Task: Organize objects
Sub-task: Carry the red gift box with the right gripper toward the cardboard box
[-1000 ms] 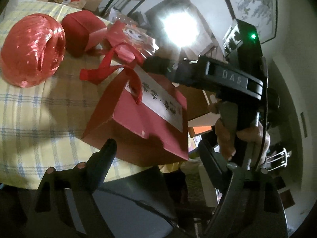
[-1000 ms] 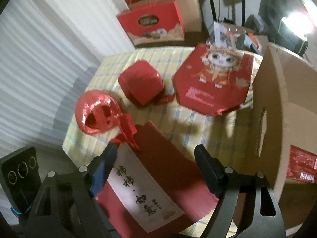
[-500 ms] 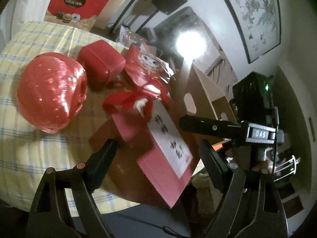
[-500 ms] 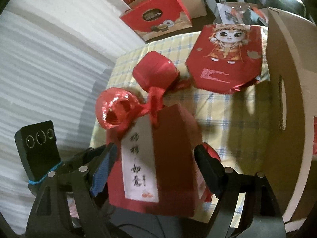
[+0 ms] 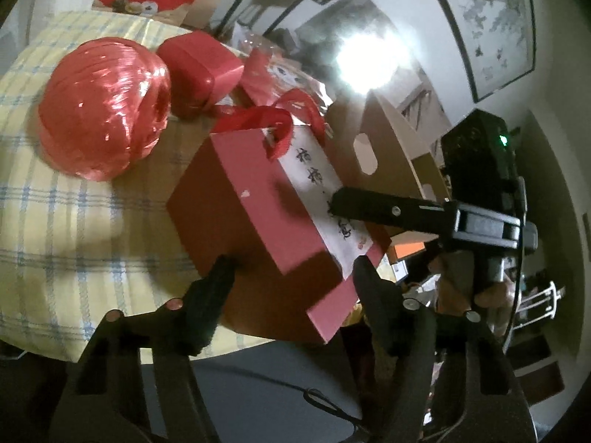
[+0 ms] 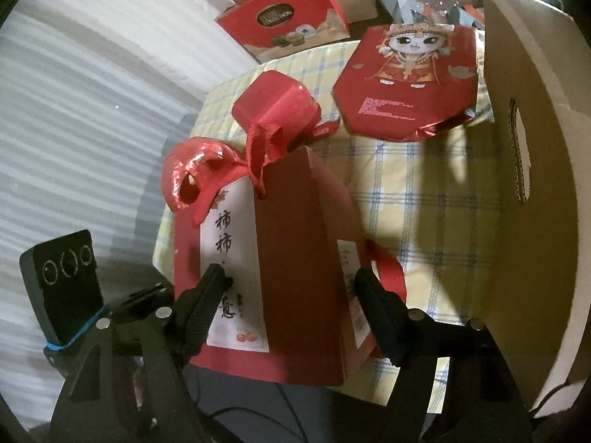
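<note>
A: What do we have in front of us, low and centre in both views?

B: A red paper gift bag [image 6: 299, 258], a stiff flat-sided box shape with matte card walls, a white label of black brush characters down one face and red fabric ribbon handles [image 6: 264, 147] at its top. It stands on the near edge of the table [image 6: 424, 192], which wears a quilted yellow cloth checked in pale blue.

A: And our claws?

B: The right gripper [image 6: 290, 288] has the bag between its black ribbed fingers [image 6: 207, 295], one on the labelled face and one on the opposite side, and the jaws are closing; we cannot tell whether the pads press yet. The left gripper [image 5: 291, 277] is closing too, its tips at the bag's lower corner: one touches the dark side wall, the other sits by the label's edge, with no firm squeeze visible.

A: What else lies around it?

B: In the left wrist view, upper left, a glossy round ball of red raffia twine [image 5: 103, 107], its strands catching the light. Just beside it is a smooth red box with rounded corners [image 5: 199, 70]. In the right wrist view, upper right, a shiny foil pouch with a cartoon figure [image 6: 406, 85] lies flat. Along the right edge rises a corrugated cardboard box [image 6: 532, 170] with an oval handle slot.
</note>
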`<state>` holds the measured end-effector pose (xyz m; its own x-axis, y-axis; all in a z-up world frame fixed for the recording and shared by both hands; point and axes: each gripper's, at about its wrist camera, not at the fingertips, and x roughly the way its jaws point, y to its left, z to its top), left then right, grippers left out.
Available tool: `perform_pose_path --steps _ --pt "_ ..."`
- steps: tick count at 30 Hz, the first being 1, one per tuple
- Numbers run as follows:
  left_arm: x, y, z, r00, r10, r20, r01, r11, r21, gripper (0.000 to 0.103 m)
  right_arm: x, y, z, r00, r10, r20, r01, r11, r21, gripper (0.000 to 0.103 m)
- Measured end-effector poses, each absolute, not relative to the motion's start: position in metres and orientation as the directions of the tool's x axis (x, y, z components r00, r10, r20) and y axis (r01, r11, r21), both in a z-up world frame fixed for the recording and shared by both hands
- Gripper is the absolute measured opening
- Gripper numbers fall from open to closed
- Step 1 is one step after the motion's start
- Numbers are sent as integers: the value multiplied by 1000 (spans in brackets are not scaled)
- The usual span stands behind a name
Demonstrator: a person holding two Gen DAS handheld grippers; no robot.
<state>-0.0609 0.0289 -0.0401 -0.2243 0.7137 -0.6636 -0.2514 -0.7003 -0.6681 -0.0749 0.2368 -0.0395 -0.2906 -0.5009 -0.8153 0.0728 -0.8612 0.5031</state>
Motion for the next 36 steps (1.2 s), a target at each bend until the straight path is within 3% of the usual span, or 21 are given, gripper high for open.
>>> perform_pose_path --steps 6,16,28,36 --pt "-57 30 -24 -267 687 -676 -255 -727 -638 61 -70 231 -26 -325 -488 -810 84 -868 489 73" --pt "-64 54 49 -343 680 -649 -363 -733 -576 61 -65 249 53 -471 -443 -763 103 -887 451 73" --pt "-90 135 144 -331 735 -592 -485 -671 -561 61 -59 319 149 -612 -339 -714 39 -915 401 73" --pt "-107 209 165 -272 770 -577 -535 -619 -575 62 -55 389 177 -644 -265 -718 -57 -919 390 73"
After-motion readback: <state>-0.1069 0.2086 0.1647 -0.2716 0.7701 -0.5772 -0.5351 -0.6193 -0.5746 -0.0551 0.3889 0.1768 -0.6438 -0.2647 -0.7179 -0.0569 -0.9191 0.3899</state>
